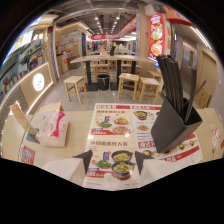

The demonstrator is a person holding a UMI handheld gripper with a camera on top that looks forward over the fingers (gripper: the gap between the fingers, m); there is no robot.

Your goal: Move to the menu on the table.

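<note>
Gripper (112,161) fingers spread apart, empty, poised over the near edge of the menu (120,137) lying flat on the table (75,131). Best advanced straight and low, keeping clear of the black chopstick holder (176,125) and the tissue pack (51,128).

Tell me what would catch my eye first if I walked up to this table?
Probably the glossy red-and-white picture menu lying flat on the pale wooden table, just ahead of the open gripper fingers. Right of it, resting on the menu's edge, a dark angular holder of black chopsticks juts up; left of it sits a pink-patterned tissue pack.
</note>
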